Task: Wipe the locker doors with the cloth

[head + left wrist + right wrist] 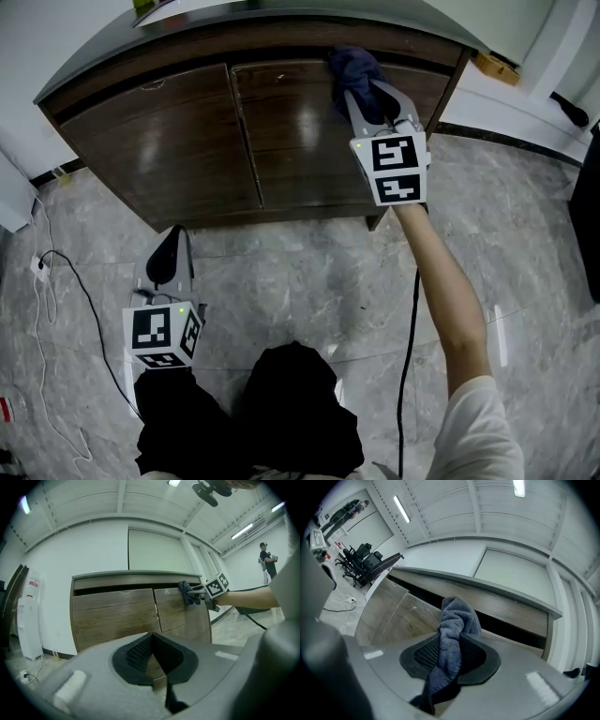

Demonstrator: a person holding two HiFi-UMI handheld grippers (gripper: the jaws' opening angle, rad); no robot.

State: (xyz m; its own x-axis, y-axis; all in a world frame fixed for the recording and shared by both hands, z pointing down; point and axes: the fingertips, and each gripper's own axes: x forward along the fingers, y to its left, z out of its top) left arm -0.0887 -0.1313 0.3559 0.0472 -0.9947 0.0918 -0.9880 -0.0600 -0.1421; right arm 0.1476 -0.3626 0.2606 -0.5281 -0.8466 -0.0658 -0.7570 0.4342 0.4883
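Note:
A low dark-wood cabinet has two doors, the left door (169, 141) and the right door (309, 131). My right gripper (361, 80) is shut on a dark blue cloth (354, 66) and holds it against the top right part of the right door. In the right gripper view the cloth (452, 639) hangs bunched between the pads. In the left gripper view the cloth (188, 592) shows on the right door (180, 611). My left gripper (167, 258) hangs low over the floor in front of the left door, its jaws together with nothing between them.
The cabinet top (281, 14) juts out over the doors. A white cable (56, 309) and a black cable (408, 337) lie on the grey marble floor. A white appliance (29, 616) stands left of the cabinet. A person (267, 562) stands far off at the right.

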